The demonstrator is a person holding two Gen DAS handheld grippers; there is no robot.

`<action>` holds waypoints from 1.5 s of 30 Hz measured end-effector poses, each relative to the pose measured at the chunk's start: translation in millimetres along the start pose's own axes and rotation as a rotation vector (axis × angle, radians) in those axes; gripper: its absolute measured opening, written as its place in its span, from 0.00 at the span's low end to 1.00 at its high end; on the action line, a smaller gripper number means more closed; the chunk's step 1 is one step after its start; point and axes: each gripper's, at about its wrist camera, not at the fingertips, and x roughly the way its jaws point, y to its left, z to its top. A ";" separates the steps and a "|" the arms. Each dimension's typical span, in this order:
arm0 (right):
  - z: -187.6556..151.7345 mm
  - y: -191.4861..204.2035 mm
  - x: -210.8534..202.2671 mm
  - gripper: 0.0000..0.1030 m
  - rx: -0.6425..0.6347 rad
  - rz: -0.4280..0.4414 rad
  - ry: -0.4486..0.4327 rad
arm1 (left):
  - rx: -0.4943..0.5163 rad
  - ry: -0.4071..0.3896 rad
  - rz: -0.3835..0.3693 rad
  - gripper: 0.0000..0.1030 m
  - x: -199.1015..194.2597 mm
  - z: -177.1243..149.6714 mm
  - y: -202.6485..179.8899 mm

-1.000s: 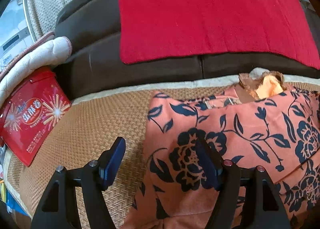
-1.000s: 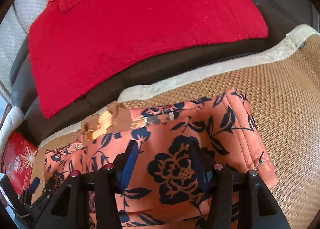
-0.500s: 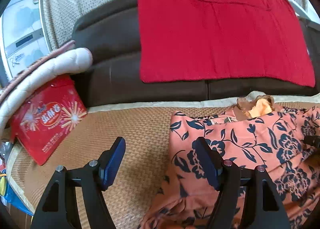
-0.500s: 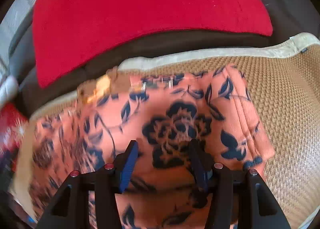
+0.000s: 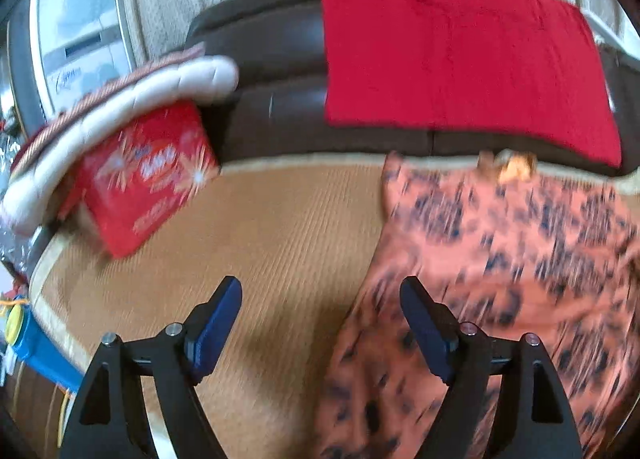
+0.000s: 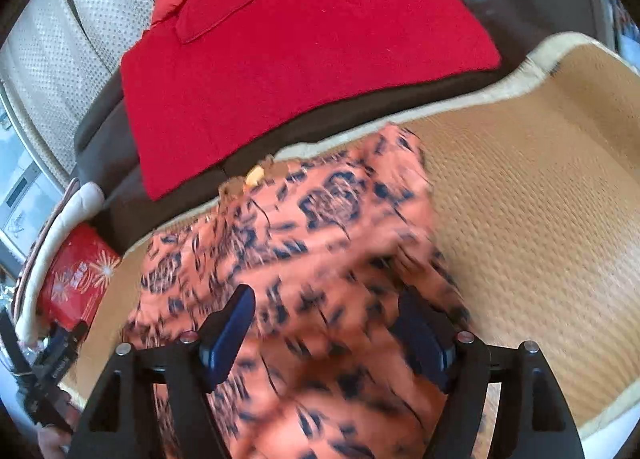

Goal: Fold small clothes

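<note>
Orange flowered cloth (image 6: 320, 259) lay folded on the woven mat (image 5: 260, 239) near its back edge, both the left gripper (image 5: 320, 323) and right gripper (image 6: 326, 331) just spread and released, so the fold seemed laid, next calling for a fresh grasp.

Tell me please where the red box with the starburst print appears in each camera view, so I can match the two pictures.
Left wrist view: the red box is at the left, upper middle, tucked under a white quilted cushion.
Right wrist view: the red box is at the far left edge, lower middle, much smaller.
Shared landmark: the red cloth draped over the dark sofa back, at the top of both views.
</note>
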 end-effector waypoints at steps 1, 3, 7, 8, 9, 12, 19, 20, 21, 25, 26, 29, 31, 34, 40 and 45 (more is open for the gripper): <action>-3.6 -6.0 -2.9 0.75 0.000 -0.006 0.011 | 0.000 0.028 0.005 0.79 0.3 -10.5 7.9; -16.7 -21.0 -14.5 0.75 0.012 -0.020 0.049 | -0.023 0.076 0.013 0.79 0.0 -30.7 26.0; -51.0 -50.0 -29.8 0.75 0.074 -0.010 0.145 | -0.083 0.170 -0.004 0.79 2.6 -62.4 51.0; -62.8 -57.0 -30.8 0.75 0.088 -0.020 0.198 | -0.095 0.197 -0.018 0.79 3.6 -69.6 53.5; -71.6 -61.8 -29.0 0.75 0.098 -0.031 0.241 | -0.107 0.224 -0.040 0.79 5.1 -76.4 56.1; -93.6 -71.2 -24.2 0.75 0.121 -0.057 0.346 | -0.120 0.319 -0.130 0.80 13.8 -91.0 52.2; -140.2 -70.5 11.8 0.75 0.067 -0.092 0.532 | -0.093 0.487 -0.254 0.81 29.7 -116.7 27.7; -145.8 -69.6 19.8 0.75 0.056 -0.099 0.556 | -0.086 0.513 -0.266 0.81 32.9 -120.8 23.6; -150.2 -68.6 27.5 0.75 0.048 -0.115 0.575 | -0.076 0.533 -0.272 0.81 34.9 -124.6 20.1; -154.0 -63.1 34.3 0.65 0.042 -0.052 0.563 | -0.043 0.545 -0.342 0.72 32.9 -133.7 10.4; -154.6 -60.3 30.1 0.36 0.019 -0.021 0.557 | -0.051 0.537 -0.363 0.46 31.2 -133.8 11.3; -150.4 -45.7 13.5 0.12 -0.038 0.045 0.543 | -0.097 0.566 -0.407 0.09 33.9 -136.5 18.6; -145.2 -38.2 0.0 0.08 -0.060 0.073 0.518 | -0.105 0.553 -0.419 0.08 31.3 -134.8 24.7; -132.9 -30.9 -23.2 0.08 -0.064 0.127 0.477 | -0.093 0.529 -0.421 0.08 22.8 -130.1 31.1; -101.3 -25.0 -63.6 0.08 -0.067 0.272 0.346 | -0.082 0.542 -0.320 0.73 24.9 -123.6 41.2; -94.4 -21.0 -80.8 0.08 -0.049 0.326 0.312 | -0.087 0.567 -0.362 0.06 29.5 -129.2 44.9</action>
